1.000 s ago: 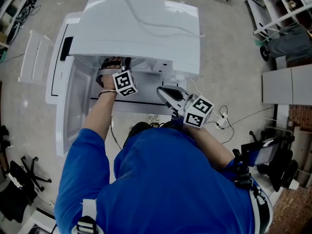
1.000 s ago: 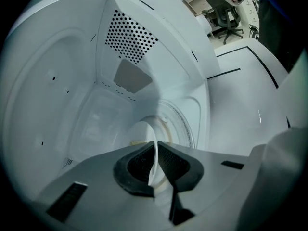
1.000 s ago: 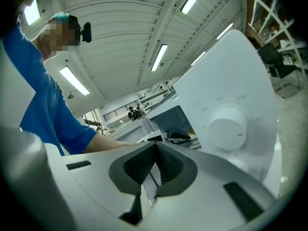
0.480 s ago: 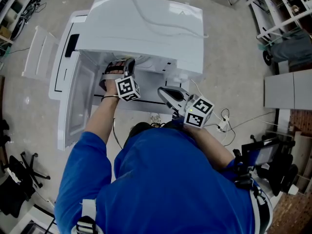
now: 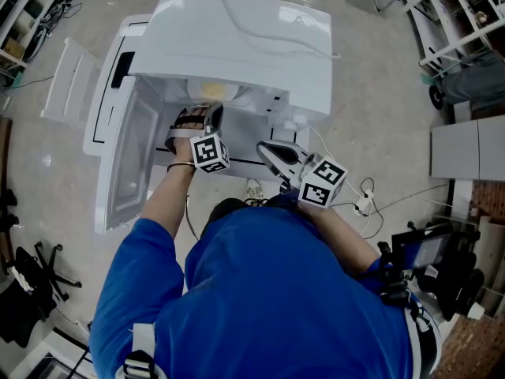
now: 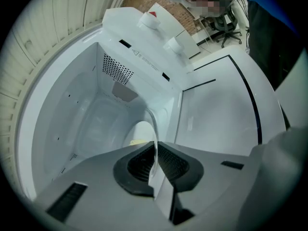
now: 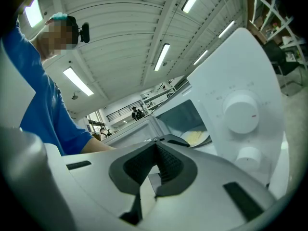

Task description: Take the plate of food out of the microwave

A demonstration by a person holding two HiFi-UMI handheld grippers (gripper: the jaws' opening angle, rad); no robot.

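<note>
Gripping: the left gripper (image 6: 155, 152) has its jaws clamped on the rim of the plate (image 6: 143, 130).
Plate: just inside the mouth of the open microwave (image 5: 237, 42), with yellow food (image 5: 211, 91) on it.
Right gripper (image 7: 155, 142): jaws pressed together with nothing between them, in front of the microwave, near its knobs (image 7: 239, 113).
Door (image 5: 126, 160): swung open on the left.

Most of the plate (image 6: 142, 131) is hidden behind the left tongs (image 6: 155, 147); the food (image 6: 136, 141) is just a yellowish sliver, can't tell what.
</note>
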